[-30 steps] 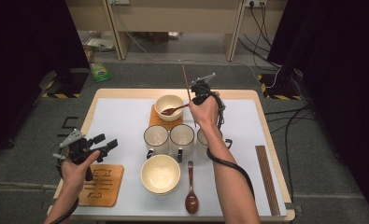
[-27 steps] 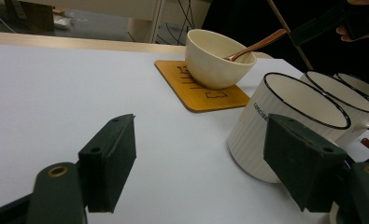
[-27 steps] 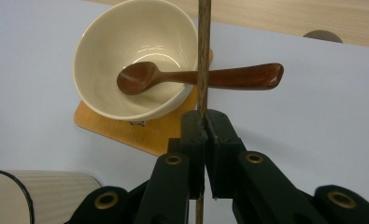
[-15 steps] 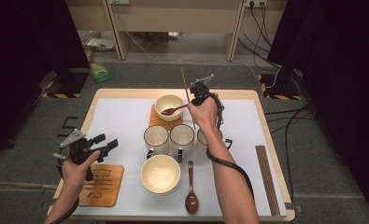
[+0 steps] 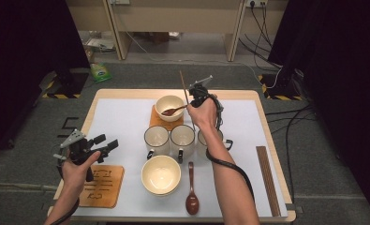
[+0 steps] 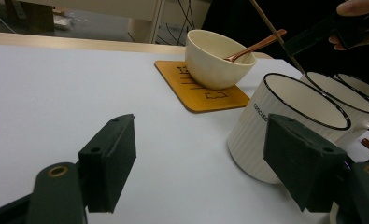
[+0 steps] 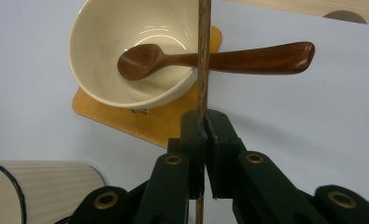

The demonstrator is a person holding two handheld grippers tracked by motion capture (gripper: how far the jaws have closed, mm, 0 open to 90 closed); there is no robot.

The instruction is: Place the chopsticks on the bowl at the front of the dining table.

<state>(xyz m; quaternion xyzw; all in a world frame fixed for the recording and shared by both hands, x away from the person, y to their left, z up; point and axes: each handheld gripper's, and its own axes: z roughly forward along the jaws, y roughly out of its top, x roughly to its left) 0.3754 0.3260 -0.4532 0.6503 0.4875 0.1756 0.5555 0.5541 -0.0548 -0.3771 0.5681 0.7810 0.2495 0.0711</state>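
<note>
From above we see the right gripper (image 5: 195,92) held over the far middle of the table (image 5: 122,117), its jaws clenched on a single wooden chopstick (image 5: 184,92). In the right gripper view the chopstick (image 7: 203,56) runs straight up from between the closed jaws, crossing in front of a cream bowl (image 7: 126,51) and the handle of the wooden spoon (image 7: 210,58) resting in it. The bowl sits on an orange coaster (image 7: 145,123). Our left gripper (image 5: 96,145) hovers at the table's near left edge with its jaws spread wide and nothing between them, well apart from the chopstick. Three white mugs (image 5: 182,138) stand in a row mid-table.
</note>
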